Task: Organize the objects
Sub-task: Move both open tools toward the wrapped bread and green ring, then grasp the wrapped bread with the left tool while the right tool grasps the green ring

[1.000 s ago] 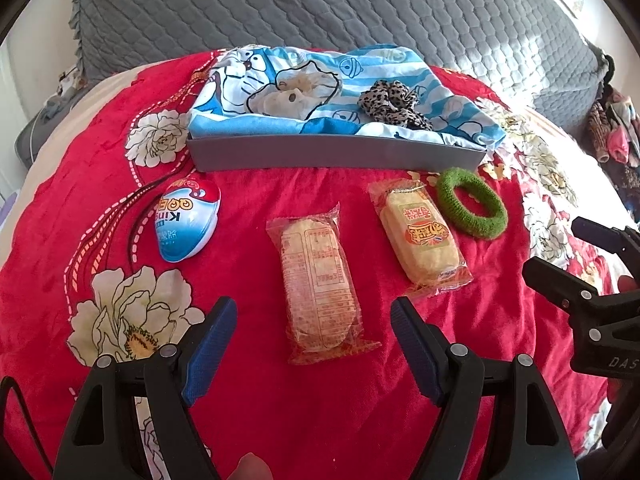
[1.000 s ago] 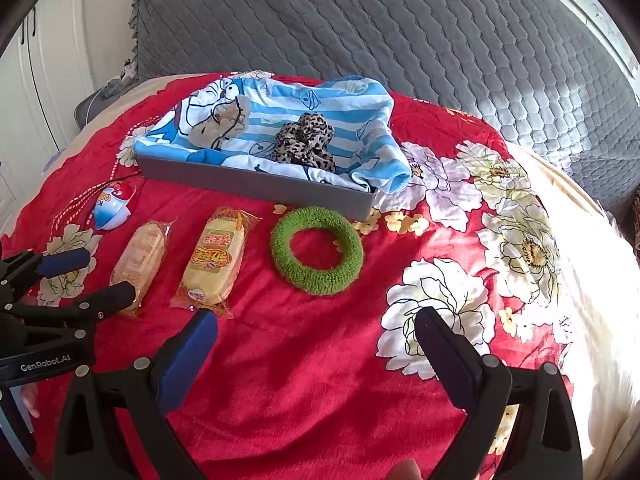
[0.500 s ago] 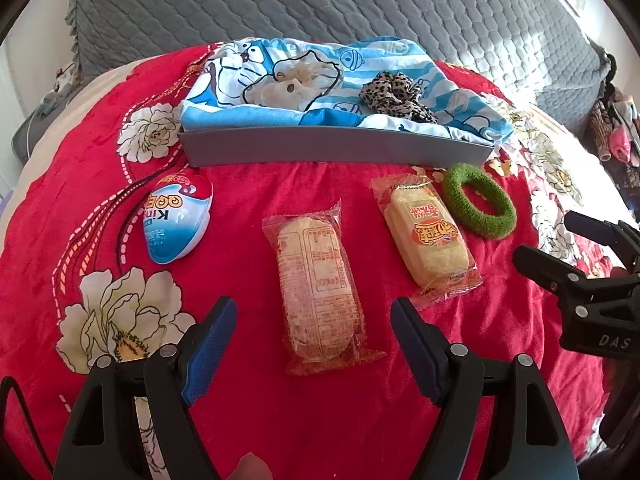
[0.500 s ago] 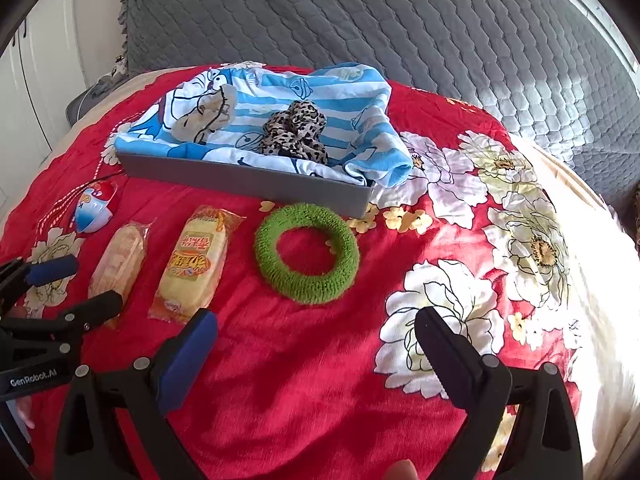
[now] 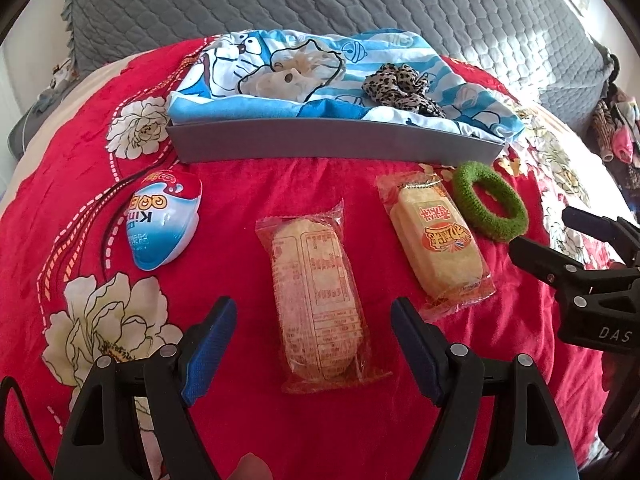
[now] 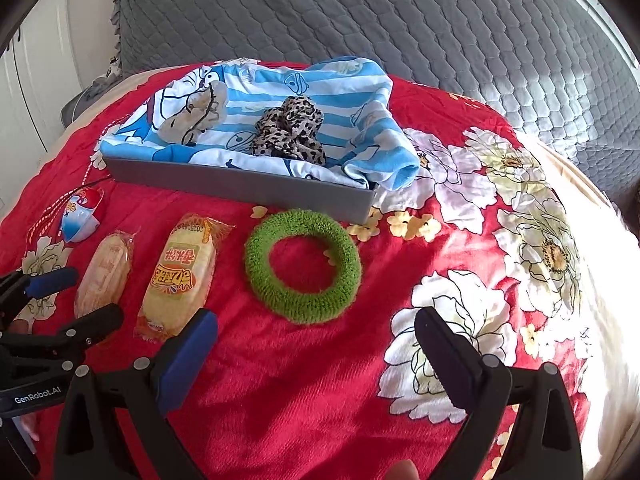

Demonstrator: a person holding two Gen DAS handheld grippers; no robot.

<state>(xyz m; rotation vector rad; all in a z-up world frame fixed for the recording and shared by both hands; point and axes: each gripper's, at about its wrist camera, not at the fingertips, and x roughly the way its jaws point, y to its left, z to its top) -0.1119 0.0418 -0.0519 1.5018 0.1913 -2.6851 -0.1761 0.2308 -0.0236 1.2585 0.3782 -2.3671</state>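
Objects for sorting lie on a red floral blanket (image 5: pixel 320 420). A grey tray (image 5: pixel 332 142), lined with a blue cartoon cloth (image 5: pixel 344 72), occupies the upper centre of the left wrist view; a leopard-print scrunchie (image 5: pixel 402 88) rests inside it at right. Below the tray, left to right: a blue-and-white egg-shaped pack (image 5: pixel 164 224), a wrapped cake with its plain side up (image 5: pixel 316 304), a wrapped cake with a printed label (image 5: pixel 438 240), and a green fuzzy ring (image 5: pixel 490 206).

The left gripper (image 5: pixel 312 344) stands released at the bottom of that view, empty, its fingers flanking the near end of the plain-side cake without touching it.

The right gripper (image 6: pixel 316 352) is likewise released and empty at lower centre of its view, the green ring just above the gap between its fingers.
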